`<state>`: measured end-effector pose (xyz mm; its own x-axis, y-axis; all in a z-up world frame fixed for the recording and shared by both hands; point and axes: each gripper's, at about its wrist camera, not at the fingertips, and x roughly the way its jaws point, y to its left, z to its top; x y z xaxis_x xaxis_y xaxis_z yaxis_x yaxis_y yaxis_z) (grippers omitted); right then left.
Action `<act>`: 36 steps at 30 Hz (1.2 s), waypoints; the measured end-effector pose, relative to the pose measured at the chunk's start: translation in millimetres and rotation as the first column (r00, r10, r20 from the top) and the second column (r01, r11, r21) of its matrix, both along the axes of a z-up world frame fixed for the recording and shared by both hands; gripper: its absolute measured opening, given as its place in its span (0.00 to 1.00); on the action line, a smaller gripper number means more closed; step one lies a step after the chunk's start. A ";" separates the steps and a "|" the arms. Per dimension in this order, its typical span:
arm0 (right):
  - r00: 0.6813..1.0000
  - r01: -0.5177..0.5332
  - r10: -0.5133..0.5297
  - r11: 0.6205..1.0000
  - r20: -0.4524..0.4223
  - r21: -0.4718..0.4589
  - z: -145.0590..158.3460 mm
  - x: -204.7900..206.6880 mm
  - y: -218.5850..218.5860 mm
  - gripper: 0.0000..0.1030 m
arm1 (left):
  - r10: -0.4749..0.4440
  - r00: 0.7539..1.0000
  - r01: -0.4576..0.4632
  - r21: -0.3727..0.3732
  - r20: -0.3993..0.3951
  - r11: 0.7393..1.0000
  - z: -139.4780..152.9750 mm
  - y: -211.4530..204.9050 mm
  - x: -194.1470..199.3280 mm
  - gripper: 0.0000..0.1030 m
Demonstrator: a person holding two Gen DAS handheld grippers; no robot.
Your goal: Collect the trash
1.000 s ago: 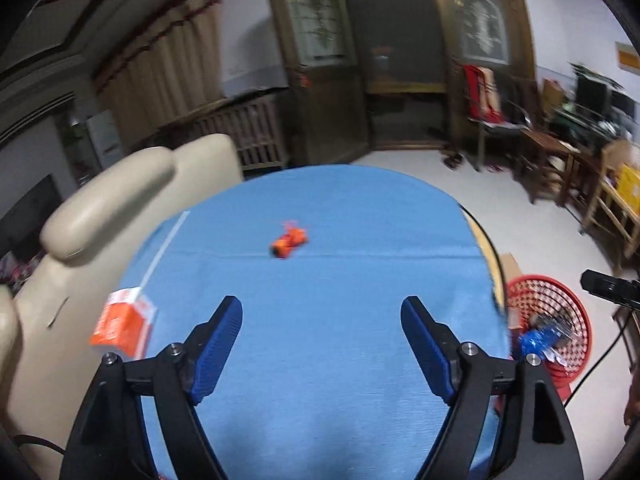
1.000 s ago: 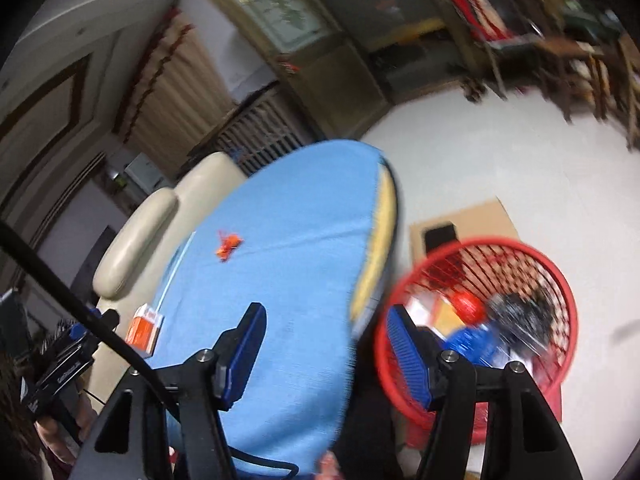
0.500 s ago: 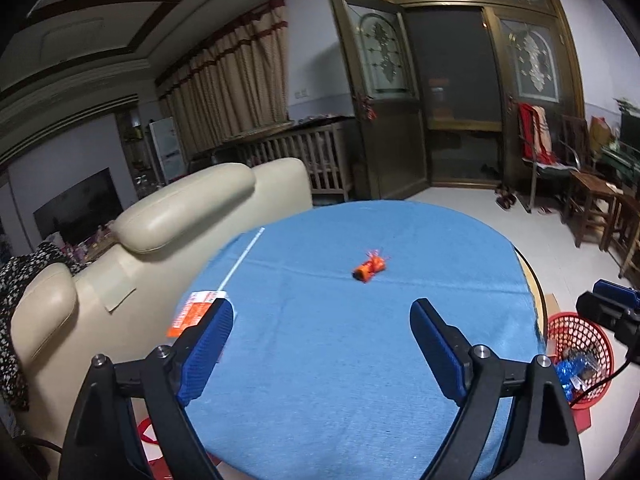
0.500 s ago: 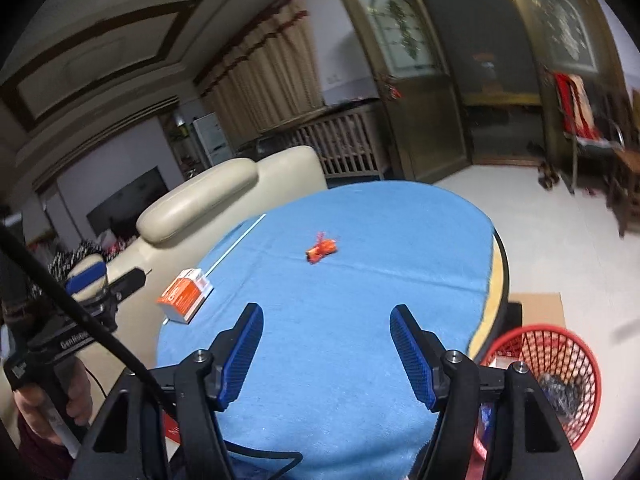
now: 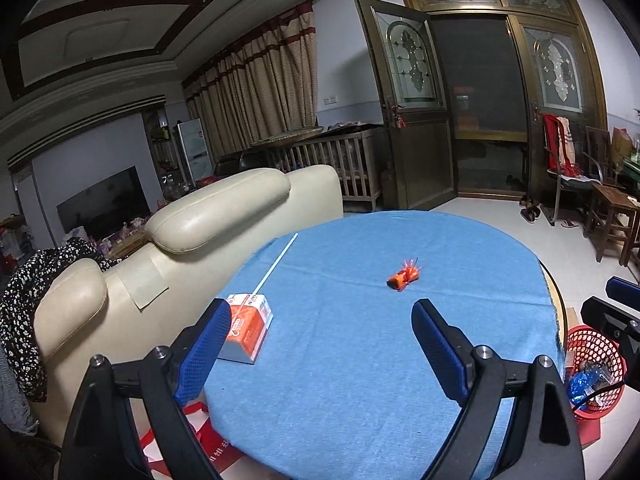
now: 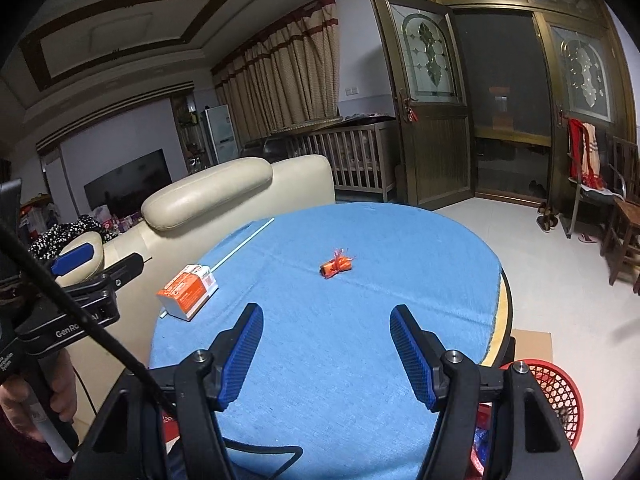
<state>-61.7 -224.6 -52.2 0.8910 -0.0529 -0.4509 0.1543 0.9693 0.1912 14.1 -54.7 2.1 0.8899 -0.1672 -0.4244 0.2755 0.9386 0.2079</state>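
A round table (image 5: 360, 400) covered with a blue cloth fills the lower part of both wrist views, and two pieces of trash lie on it. An orange crumpled wrapper (image 5: 404, 277) with a frilly end sits near the middle of the cloth, well ahead of both grippers and touching neither. An orange-and-white carton (image 5: 248, 330) lies flat near the table's left edge, just beside the left gripper's left finger as that camera sees it, and a thin white straw (image 5: 276, 265) runs from behind it toward the far left rim. The left gripper (image 5: 322, 346) hovers over the near part of the cloth; its jaws have just been opening and now stand spread wide with nothing between them. The right gripper (image 6: 326, 350) also hangs above the near cloth, its jaws parted less widely and likewise empty. A red mesh basket (image 5: 596, 344) stands on the floor beside the table's right edge, with blue and other scraps already inside. A cream leather sofa (image 5: 224, 204) backs against the table on the left
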 end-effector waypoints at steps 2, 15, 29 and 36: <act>1.000 -0.007 0.007 1.000 -0.002 0.000 1.8 0.6 2.2 0.68 | 0.007 1.000 -0.007 -0.005 0.000 1.000 1.1 2.5 0.2 0.89; 1.000 -0.018 0.018 1.000 -0.013 0.006 5.7 7.3 7.1 0.68 | 0.019 1.000 -0.019 -0.007 0.000 1.000 1.8 8.3 3.4 0.89; 1.000 -0.020 0.020 1.000 -0.011 0.007 7.4 13.1 10.7 0.68 | 0.028 1.000 -0.028 -0.007 -0.001 1.000 0.5 15.1 1.7 0.89; 1.000 -0.022 0.022 1.000 -0.010 -0.001 8.4 12.8 13.9 0.68 | 0.024 1.000 -0.024 -0.007 0.003 1.000 1.8 17.5 0.1 0.89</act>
<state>-48.9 -210.7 -43.9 0.8873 -0.0339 -0.4600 0.1351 0.9726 0.1890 14.2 -37.3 3.9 0.8949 -0.1492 -0.4206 0.2526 0.9463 0.2017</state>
